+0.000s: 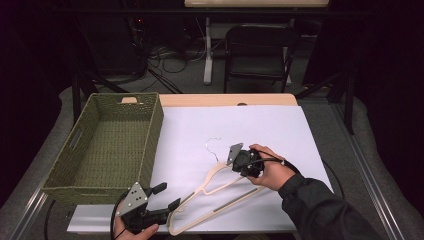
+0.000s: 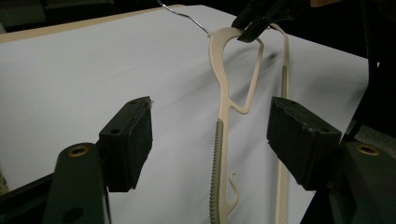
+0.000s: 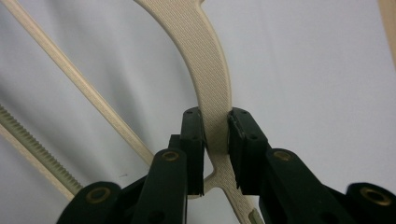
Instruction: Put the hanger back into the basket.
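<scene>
Cream plastic hanger [image 1: 215, 192] with a wire hook [image 1: 212, 146], lying on the white sheet that covers the table [image 1: 280, 130]. The right gripper [image 3: 215, 140] has its jaws pressed onto the curved shoulder of the hanger just below the neck; in the right gripper view the flat cream band passes straight between the two pads, so the grip sits across the thin dimension of the plastic, presumably to pin or steer the hook end. The left gripper [image 2: 210, 140] has its jaws spread wide, one pad on each side of the ribbed lower arm of the hanger; that arm runs up the gap between them, apparently untouched. This placement suggests a second grasp being lined up at the opposite end, so that the hanger could be carried level. A green woven basket [image 1: 107, 145], empty, stands beyond the left jaws at the table's edge, a plausible destination. Behind the table stands a dark folding chair [image 1: 257, 55].
</scene>
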`<state>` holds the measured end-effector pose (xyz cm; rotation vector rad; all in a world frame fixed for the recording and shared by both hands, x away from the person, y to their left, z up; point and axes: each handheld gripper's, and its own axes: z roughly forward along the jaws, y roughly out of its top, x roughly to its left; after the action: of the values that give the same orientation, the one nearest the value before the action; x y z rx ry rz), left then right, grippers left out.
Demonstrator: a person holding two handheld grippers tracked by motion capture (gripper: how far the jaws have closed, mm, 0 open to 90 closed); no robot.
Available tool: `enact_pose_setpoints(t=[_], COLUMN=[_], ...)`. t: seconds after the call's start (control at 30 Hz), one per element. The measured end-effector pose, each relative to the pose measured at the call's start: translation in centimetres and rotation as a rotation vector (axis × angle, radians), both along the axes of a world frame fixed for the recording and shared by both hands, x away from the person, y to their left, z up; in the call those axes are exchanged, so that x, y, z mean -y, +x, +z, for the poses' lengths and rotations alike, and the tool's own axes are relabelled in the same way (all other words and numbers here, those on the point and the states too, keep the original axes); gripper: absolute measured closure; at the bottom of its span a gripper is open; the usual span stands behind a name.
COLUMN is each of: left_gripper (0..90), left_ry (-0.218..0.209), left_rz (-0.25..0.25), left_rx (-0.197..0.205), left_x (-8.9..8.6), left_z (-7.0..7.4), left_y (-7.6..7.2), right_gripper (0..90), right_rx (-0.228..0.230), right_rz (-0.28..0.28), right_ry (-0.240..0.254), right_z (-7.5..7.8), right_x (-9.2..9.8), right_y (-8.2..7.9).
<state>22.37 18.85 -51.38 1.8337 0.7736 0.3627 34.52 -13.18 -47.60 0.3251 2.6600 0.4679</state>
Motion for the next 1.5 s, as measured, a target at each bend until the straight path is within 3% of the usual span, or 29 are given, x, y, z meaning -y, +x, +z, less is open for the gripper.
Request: enact_pose_setpoints(t=[0.13, 0.37, 0.73, 1.03, 1.2, 1.27, 1.5], left_gripper=[31.8, 32.6, 36.8, 39.5, 42.4, 43.8, 47.8], left_ry=[0.001, 0.044, 0.063, 0.090, 0.101, 0.079, 0.050], left_rz=[-0.005, -0.039, -0.102, -0.129, -0.149, -0.160, -0.205], left_rx=[-0.035, -0.080, -0.154, -0.198, -0.246, -0.281, -0.346], left_x=[0.2, 1.4, 3.1, 4.8, 5.7, 6.1, 6.7], left_z=[0.5, 2.1, 3.2, 2.3, 1.5, 1.2, 0.5], left_y=[0.4, 1.4, 3.8, 5.3, 6.1, 6.4, 7.0], right_gripper=[76.9, 76.9, 77.0, 77.0, 77.0, 77.0, 77.0], right_rx=[0.032, 0.115, 0.166, 0.183, 0.185, 0.191, 0.199], right_rz=[0.008, 0.031, 0.045, 0.077, 0.091, 0.095, 0.104], right_ry=[0.002, 0.014, 0.039, 0.044, 0.054, 0.052, 0.053], right_z=[0.2, 1.1, 1.6, 1.7, 1.7, 1.7, 1.7], right_x=[0.1, 0.7, 1.2, 1.3, 1.3, 1.3, 1.2], right_y=[-0.4, -1.3, -1.7, -2.0, -2.1, -2.2, -2.3])
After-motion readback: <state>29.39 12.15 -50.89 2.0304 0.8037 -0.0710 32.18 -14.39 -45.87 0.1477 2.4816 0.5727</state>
